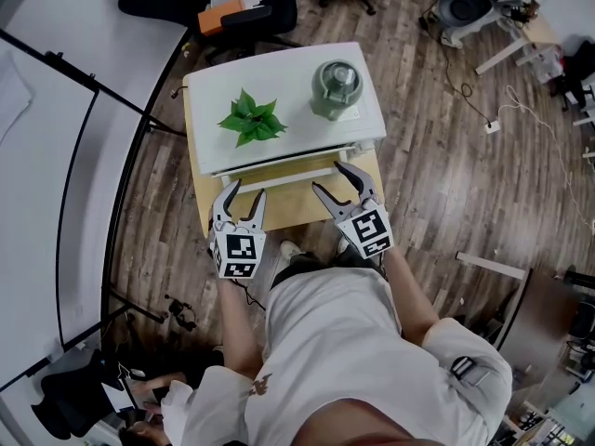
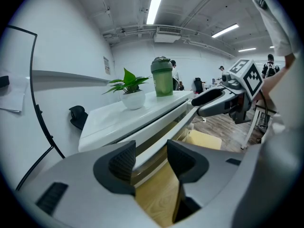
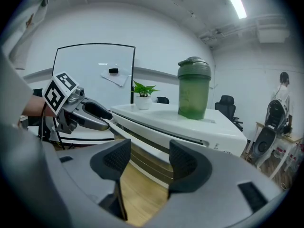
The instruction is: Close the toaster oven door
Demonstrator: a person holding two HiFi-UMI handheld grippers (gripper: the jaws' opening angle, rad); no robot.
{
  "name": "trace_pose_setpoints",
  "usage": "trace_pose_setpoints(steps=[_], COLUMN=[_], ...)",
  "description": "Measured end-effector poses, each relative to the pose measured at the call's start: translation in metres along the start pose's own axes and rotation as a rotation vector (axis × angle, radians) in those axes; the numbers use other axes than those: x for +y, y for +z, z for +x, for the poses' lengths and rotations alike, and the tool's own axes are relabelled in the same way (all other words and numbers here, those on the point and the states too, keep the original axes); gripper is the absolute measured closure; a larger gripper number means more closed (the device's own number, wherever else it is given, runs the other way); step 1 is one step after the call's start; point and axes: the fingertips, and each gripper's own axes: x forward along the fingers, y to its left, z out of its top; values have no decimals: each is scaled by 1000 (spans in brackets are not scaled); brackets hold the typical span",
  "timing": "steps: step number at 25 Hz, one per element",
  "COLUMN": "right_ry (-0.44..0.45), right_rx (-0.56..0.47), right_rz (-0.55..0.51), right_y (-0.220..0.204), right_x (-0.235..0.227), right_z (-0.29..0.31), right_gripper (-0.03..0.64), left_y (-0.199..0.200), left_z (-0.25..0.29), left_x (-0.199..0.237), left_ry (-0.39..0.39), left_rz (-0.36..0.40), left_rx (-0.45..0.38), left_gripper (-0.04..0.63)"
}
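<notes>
While left gripper (image 1: 246, 190) and right gripper (image 1: 330, 177) hold nothing, jaws part open, the stiff, light toaster oven door (image 3: 142, 151) wants pushing at its handle (image 2: 165, 137).

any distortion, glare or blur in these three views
Head view: sharp and evenly lit, no harsh shadows around the white toaster oven, edges bend slightly. Left gripper view: heavy fisheye, dark round border, long ceiling strip light blown out. Right gripper view: same fisheye; green lidded shaker bottle stays sharp.

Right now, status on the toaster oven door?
Left hand-held gripper, right hand-held gripper open, at door handle. Toaster oven door looks ajar. Nothing blocking its swing.
</notes>
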Motion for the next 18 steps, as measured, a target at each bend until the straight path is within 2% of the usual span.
trace_pose_setpoints(steps=[18], right_ry=[-15], right_rx=[-9], right_rz=[6], right_y=[4], right_x=[-7], right_z=[7], right_gripper=[359], left_y=[5], left_z=[6], left_x=[7], left_ry=[9], left_rz=[-10], left_rx=[-12], left_gripper=[390])
